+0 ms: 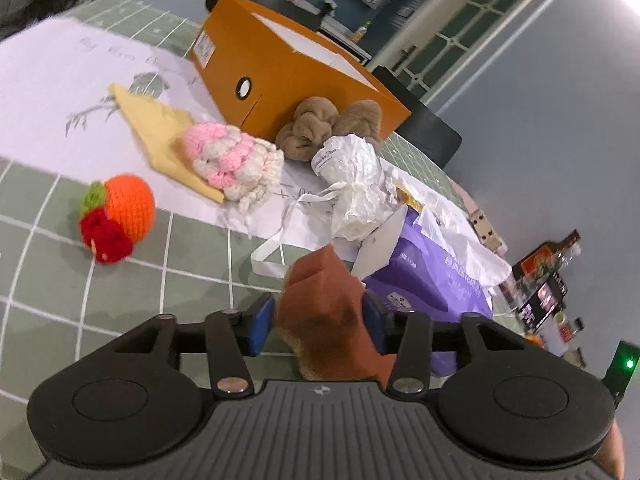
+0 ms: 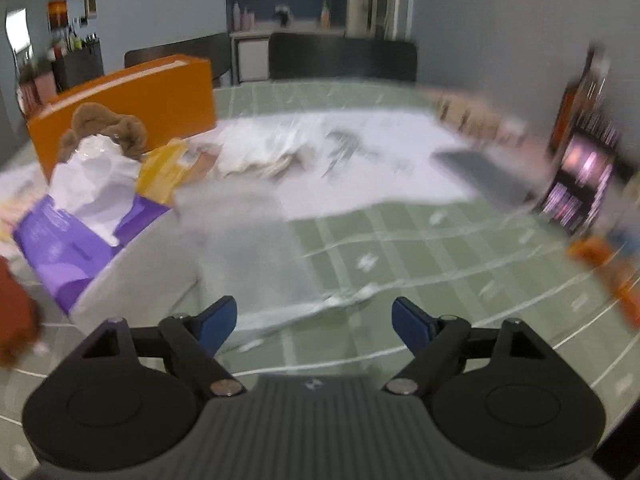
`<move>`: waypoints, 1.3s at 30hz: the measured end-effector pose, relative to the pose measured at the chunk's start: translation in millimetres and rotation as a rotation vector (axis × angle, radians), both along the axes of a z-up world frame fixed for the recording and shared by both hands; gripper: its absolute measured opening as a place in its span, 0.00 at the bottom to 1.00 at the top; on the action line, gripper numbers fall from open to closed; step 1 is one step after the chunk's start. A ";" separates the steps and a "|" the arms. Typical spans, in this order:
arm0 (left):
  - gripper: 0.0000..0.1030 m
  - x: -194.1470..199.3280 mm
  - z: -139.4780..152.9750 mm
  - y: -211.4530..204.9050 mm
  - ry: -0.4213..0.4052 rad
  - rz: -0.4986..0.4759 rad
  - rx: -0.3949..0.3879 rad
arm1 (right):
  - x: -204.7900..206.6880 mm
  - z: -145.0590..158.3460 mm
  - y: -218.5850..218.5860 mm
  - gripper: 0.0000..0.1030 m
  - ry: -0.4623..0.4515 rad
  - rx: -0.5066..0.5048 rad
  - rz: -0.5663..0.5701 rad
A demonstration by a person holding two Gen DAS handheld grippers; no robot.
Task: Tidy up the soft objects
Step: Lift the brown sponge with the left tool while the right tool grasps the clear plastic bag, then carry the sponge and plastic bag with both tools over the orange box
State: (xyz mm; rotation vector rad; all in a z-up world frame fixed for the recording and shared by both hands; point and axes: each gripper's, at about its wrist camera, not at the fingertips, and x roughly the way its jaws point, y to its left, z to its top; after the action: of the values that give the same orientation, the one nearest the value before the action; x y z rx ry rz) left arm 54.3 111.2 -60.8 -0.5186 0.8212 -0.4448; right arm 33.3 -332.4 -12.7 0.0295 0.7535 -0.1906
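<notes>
My left gripper (image 1: 318, 320) is shut on a rust-brown soft block (image 1: 328, 304), which sticks up between the blue pads above the green gridded table (image 1: 120, 304). Ahead lie a crocheted orange fruit with red and green bits (image 1: 124, 212), a pink and white crochet piece (image 1: 232, 160) on a yellow cloth (image 1: 148, 120), and a brown plush (image 1: 316, 128). My right gripper (image 2: 314, 320) is open with nothing between its fingers, above the table. The right wrist view is blurred; a grey cloth-like shape (image 2: 224, 240) lies just ahead on the left, and the rust-brown block (image 2: 12, 312) shows at the left edge.
An orange box (image 1: 288, 68) stands at the back beside the plush. A crumpled white plastic bag (image 1: 352, 176) rests on a purple pack (image 1: 432, 280). White paper (image 1: 48, 92) covers part of the table. Bottles and packets (image 1: 540, 292) crowd the right edge. Dark chairs (image 2: 340, 56) stand behind.
</notes>
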 end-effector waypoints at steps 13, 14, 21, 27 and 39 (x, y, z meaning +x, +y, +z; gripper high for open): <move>0.69 2.9 -27.8 -8.9 0.112 0.032 -0.125 | 43.3 -22.6 18.0 0.90 -0.012 0.010 0.169; 0.67 4.5 -29.5 -10.0 0.121 0.030 -0.138 | 48.0 -25.5 16.7 0.90 -0.011 0.026 0.173; 0.40 4.0 -25.2 -19.6 0.101 -0.001 -0.187 | 58.7 -37.9 10.9 0.49 0.023 0.056 0.188; 0.36 -3.4 -8.6 -19.6 0.039 -0.033 -0.162 | 48.7 -31.5 8.4 0.01 0.027 0.080 0.187; 0.36 -40.1 26.2 23.3 -0.052 -0.002 -0.034 | -31.1 -7.6 33.8 0.00 0.143 0.003 0.280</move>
State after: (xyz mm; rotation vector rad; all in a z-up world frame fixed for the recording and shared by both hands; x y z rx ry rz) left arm 14.2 134.5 -34.5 -0.5357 0.7649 -0.4735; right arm 2.2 -298.6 -20.3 -0.0868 0.8913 0.0759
